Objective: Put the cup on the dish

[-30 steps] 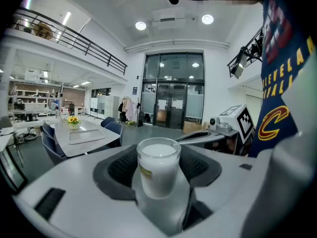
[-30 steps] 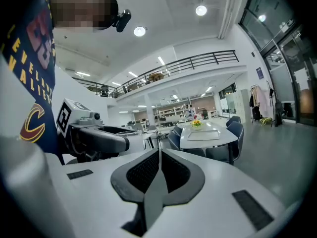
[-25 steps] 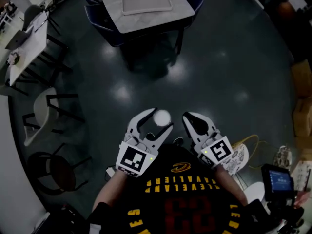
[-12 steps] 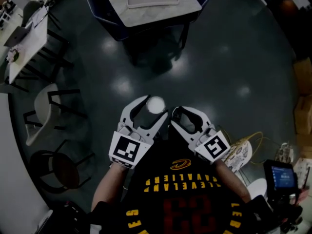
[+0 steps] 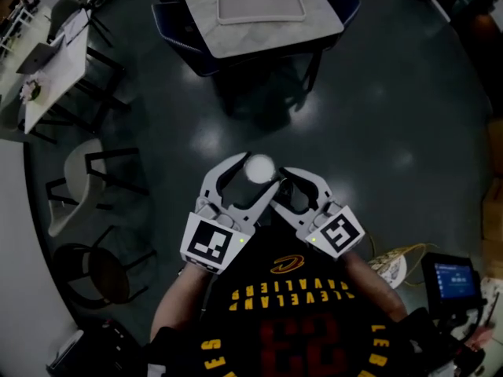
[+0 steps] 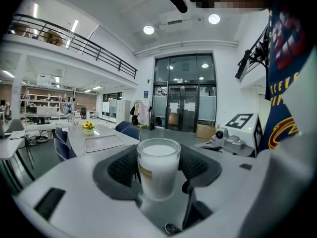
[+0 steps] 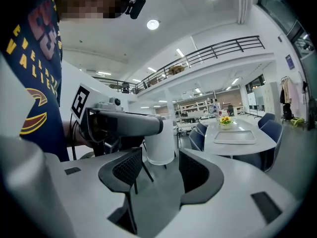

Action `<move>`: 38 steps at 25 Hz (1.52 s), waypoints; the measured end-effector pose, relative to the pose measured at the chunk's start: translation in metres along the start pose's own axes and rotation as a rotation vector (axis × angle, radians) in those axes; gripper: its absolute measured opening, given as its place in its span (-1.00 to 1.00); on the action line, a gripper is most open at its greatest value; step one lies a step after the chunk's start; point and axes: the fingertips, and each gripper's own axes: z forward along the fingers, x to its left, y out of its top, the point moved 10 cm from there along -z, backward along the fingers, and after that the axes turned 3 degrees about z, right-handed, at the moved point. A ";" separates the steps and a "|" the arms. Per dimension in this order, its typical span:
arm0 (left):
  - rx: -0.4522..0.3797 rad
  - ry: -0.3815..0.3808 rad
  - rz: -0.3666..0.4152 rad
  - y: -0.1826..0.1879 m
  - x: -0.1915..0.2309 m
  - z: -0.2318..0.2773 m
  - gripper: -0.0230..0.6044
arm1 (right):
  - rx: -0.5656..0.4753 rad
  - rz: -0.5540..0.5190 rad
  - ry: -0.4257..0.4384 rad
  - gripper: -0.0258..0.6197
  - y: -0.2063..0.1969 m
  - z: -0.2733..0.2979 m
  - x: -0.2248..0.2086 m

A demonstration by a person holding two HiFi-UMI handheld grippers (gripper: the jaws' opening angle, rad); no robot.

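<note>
A clear cup [image 5: 258, 168] filled with something white stands upright between the jaws of my left gripper [image 5: 256, 176], which is shut on it [image 6: 158, 167]. Both grippers are held close to the person's chest, above a dark floor. My right gripper [image 5: 295, 188] sits just right of the cup with its jaws opening and nothing between them [image 7: 161, 170]. In the right gripper view the cup [image 7: 161, 143] shows beyond the fingertips, apart from them. A pale rectangular tray [image 5: 260, 3] lies on a marble-topped table [image 5: 314, 30] some way ahead.
Dark blue chairs [image 5: 185, 49] surround that table. A second table [image 5: 55, 61] and a white chair [image 5: 82, 183] stand at the left. A round stool [image 5: 98, 273] is at the lower left. A small screen on a stand [image 5: 449, 280] and cables [image 5: 393, 258] lie at the lower right.
The right gripper's jaws have spread apart and it has drawn in close beside the cup. The far table has slid lower and rightward in the head view. The left gripper keeps its hold.
</note>
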 end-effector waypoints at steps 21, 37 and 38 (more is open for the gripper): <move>0.026 0.079 -0.028 0.039 0.045 0.161 -0.08 | -0.029 -0.090 0.081 -0.25 0.055 0.033 -0.173; 0.041 0.027 -0.058 0.038 0.138 0.201 -0.08 | 0.015 -0.056 0.049 -0.25 0.072 0.110 -0.226; 0.040 0.021 -0.060 0.039 0.150 0.206 -0.08 | 0.022 -0.054 0.044 -0.25 0.074 0.120 -0.232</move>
